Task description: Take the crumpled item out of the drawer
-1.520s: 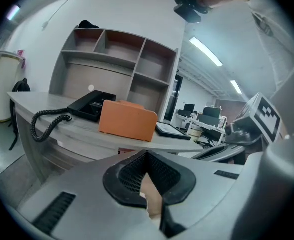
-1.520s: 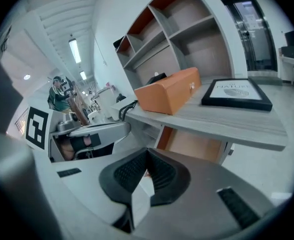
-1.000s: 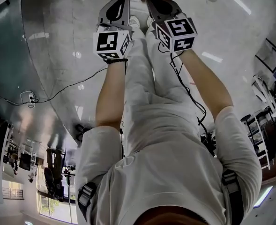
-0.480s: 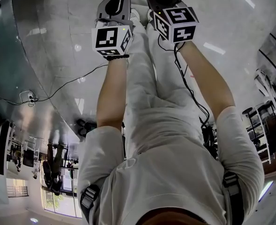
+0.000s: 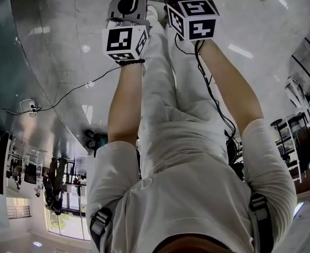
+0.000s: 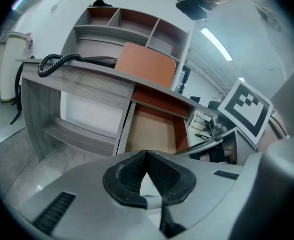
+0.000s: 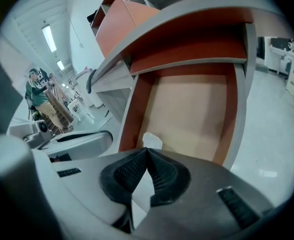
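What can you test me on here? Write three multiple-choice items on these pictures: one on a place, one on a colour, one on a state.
1. Where does the crumpled white item lie?
A. on the desk top
B. in the drawer, by a side wall at its near end
C. on the floor

2. What colour is the coiled cable on the desk?
A. black
B. yellow
C. red

3. How does the drawer stand?
A. pushed shut
B. lifted out and set on the floor
C. pulled open

Key:
1 B: the right gripper view shows it on the drawer's tan floor beside the reddish side wall.
2 A: the left gripper view shows a black coil at the desk's edge.
3 C: both gripper views look down onto the drawer's bare floor.
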A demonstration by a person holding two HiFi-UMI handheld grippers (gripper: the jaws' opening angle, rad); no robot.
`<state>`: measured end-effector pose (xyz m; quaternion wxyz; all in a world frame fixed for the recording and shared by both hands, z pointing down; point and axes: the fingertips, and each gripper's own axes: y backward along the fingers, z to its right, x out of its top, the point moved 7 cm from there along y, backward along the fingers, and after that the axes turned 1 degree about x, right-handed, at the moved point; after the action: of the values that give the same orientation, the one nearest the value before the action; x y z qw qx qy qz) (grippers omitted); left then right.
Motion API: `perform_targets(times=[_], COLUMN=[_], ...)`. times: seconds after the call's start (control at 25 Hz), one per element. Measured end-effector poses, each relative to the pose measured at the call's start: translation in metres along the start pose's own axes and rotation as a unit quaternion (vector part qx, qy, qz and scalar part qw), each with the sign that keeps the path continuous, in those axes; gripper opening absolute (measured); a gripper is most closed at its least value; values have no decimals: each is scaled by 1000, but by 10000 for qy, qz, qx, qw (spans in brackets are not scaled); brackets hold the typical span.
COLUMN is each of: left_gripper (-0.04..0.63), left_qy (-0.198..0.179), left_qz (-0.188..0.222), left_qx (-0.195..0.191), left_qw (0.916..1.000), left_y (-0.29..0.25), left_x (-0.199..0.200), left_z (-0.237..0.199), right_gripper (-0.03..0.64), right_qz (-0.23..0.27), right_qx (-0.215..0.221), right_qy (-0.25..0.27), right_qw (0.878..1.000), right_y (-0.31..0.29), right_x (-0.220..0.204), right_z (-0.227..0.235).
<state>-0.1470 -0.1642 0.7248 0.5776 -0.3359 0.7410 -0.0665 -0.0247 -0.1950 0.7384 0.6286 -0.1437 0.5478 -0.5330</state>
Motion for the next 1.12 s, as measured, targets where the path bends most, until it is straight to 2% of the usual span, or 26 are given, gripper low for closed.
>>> perform_targets(times=[0.2,0.72,0.76,0.8,1.12], left_gripper=[-2,-2,-2,-2,-2], left_qy=[-143,-114,-109,-106,-74], left_qz=[-72,18,22,27,49], left_qx=[-22,-79,-81,-86,-126], left_qw=[9999,9999,9999,9999,9999], left_y=[-8,-12,-12,-12,-13], left_x=[-8,-7,-7,-7,-6], left_z=[0,-4,-4,-3,-8], right_gripper=[-2,0,14,66,66], right_qz=[-123,-171,-196,-221,-379], right_qx=[-205,-344,-318,-283,-317], right_qy=[52,-80,-90,-103,-64], right_qw=[9997,9992,9993,9993,9988], right_y=[-6,-11,-11,-11,-21], right_x=[-11,-15,-16,-16,-17], right_z=[3,7,7,7,6])
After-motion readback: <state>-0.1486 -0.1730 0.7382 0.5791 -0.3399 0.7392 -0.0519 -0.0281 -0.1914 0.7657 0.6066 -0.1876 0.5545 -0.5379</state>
